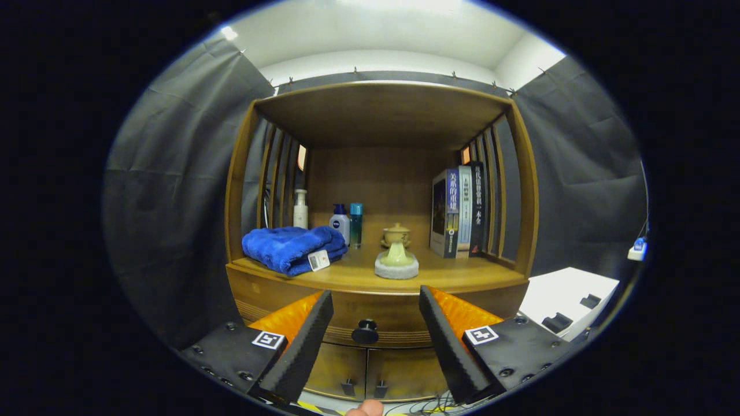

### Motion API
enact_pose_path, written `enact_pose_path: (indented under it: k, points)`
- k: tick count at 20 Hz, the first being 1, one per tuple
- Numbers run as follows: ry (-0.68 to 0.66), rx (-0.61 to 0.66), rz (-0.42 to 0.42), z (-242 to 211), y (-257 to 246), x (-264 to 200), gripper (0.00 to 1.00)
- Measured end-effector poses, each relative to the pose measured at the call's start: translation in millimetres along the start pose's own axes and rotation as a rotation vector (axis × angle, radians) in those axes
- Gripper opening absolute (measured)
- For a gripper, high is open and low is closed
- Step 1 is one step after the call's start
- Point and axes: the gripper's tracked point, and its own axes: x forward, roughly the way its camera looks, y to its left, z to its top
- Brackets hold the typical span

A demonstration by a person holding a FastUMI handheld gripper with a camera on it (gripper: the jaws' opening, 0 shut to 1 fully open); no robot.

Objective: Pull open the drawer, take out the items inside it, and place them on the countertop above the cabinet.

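Observation:
A wooden cabinet stands ahead, its drawer (393,315) closed under the countertop (451,276). A round dark knob (365,331) sits at the middle of the drawer front. My gripper (376,297) is open, its two fingers spread wide to either side of the knob and a little short of it. Nothing is between the fingers. The drawer's contents are hidden.
On the countertop lie a folded blue towel (292,247) with a small white device (318,260), three bottles (341,222), a pale ceramic piece on a grey base (396,259) and upright books (459,211). Two small doors (370,372) sit below the drawer. A white box (569,300) stands at the right.

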Motion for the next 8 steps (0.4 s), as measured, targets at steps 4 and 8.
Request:
enact_pose_path:
  k: [4, 8]
  points:
    - [-0.029, -0.008, 0.017, 28.7, 5.4, -25.6, 0.97]
    - [-0.056, -0.012, 0.048, 58.1, 12.2, -48.7, 0.97]
